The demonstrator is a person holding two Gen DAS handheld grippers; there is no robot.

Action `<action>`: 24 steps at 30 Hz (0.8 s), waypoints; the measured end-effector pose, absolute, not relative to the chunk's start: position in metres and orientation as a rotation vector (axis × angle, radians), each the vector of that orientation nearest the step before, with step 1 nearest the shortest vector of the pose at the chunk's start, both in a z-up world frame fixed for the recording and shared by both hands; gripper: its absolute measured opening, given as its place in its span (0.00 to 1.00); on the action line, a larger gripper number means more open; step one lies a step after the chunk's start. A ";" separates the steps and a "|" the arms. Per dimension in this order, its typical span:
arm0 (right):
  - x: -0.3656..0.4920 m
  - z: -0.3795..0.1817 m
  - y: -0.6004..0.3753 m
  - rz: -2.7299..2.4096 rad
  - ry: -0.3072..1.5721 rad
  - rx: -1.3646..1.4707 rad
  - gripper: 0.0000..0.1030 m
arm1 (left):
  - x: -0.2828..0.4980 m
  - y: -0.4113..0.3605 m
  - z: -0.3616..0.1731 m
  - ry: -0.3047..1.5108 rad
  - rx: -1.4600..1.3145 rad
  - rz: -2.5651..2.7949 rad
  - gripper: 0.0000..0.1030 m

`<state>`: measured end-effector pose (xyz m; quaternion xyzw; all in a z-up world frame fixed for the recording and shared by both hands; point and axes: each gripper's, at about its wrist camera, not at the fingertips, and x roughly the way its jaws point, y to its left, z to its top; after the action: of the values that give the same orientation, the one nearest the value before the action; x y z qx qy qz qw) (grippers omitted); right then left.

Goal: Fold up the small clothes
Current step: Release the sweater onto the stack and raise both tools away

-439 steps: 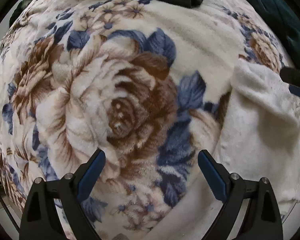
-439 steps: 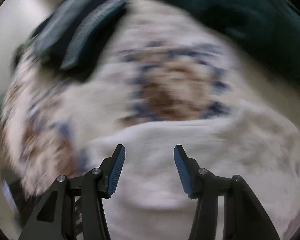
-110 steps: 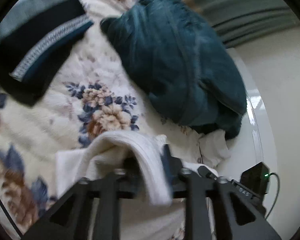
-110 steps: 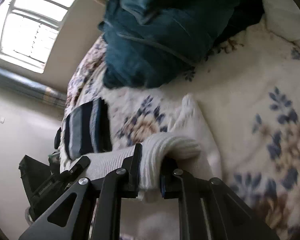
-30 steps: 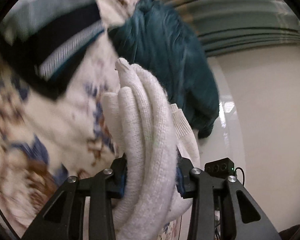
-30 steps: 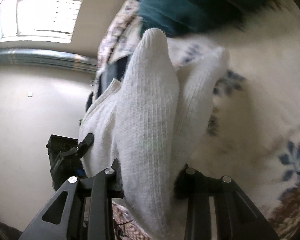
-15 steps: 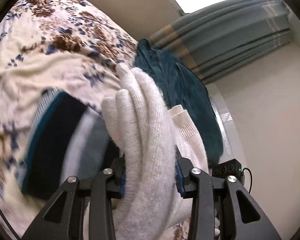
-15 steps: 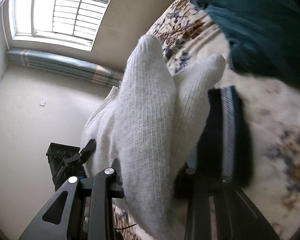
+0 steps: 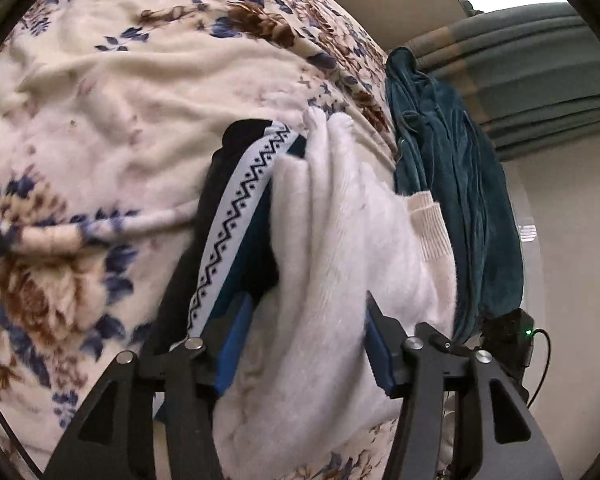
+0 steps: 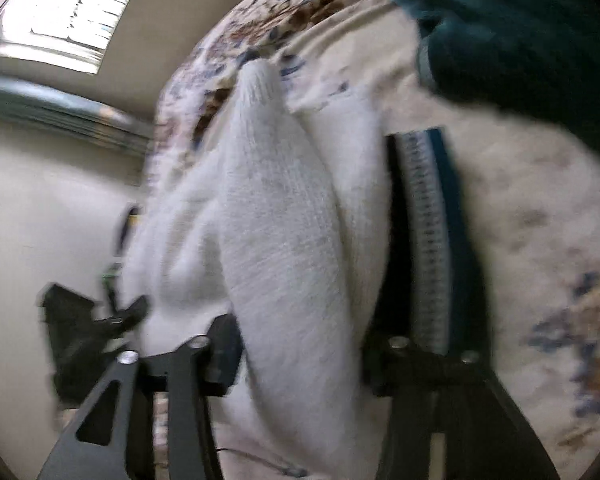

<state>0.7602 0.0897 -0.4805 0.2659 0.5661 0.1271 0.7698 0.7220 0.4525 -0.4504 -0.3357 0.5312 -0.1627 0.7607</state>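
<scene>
Left tool (image 9: 304, 344) grips white knit (image 9: 332, 264); right view seemingly likewise.

The white garment (image 9: 340, 264) is a knitted cloth, fuzzy and matt, with fine ribbing along its cuff at about two o'clock; in the right wrist view (image 10: 284, 240) its vertical knit rows show clearly. The dark folded garment (image 9: 236, 216) at ten o'clock from it is a smooth woven-looking knit with a white zigzag-patterned band. The floral blanket (image 9: 100, 120) is plush fleece, soft and napped. The teal garment (image 9: 452, 184) at three o'clock looks like velvety, faintly sheened cloth. The left gripper (image 9: 306, 348) has matt black plastic arms, blue matt pads (image 9: 232, 344) and shiny metal screw heads. The right gripper (image 10: 300, 344) looks alike, though blurred.
</scene>
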 end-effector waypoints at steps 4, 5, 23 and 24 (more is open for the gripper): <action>0.747 -0.470 0.088 0.048 1.210 0.380 0.53 | 0.717 0.444 -0.442 1.164 -0.618 -0.286 0.59; 0.746 -0.469 0.083 0.022 1.202 0.378 0.53 | 0.716 0.439 -0.439 1.161 -0.567 -0.264 0.59; 0.624 -0.321 0.107 -0.186 0.999 0.037 1.00 | 0.638 0.380 -0.352 1.023 0.020 0.090 0.99; 0.615 -0.310 0.109 -0.180 0.989 0.036 1.00 | 0.628 0.380 -0.342 1.011 0.019 0.097 0.99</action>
<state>0.6148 0.1086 -0.3104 0.0172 0.4739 -0.0864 0.8762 0.6284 0.3802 -0.3423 0.0089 0.4840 0.0465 0.8738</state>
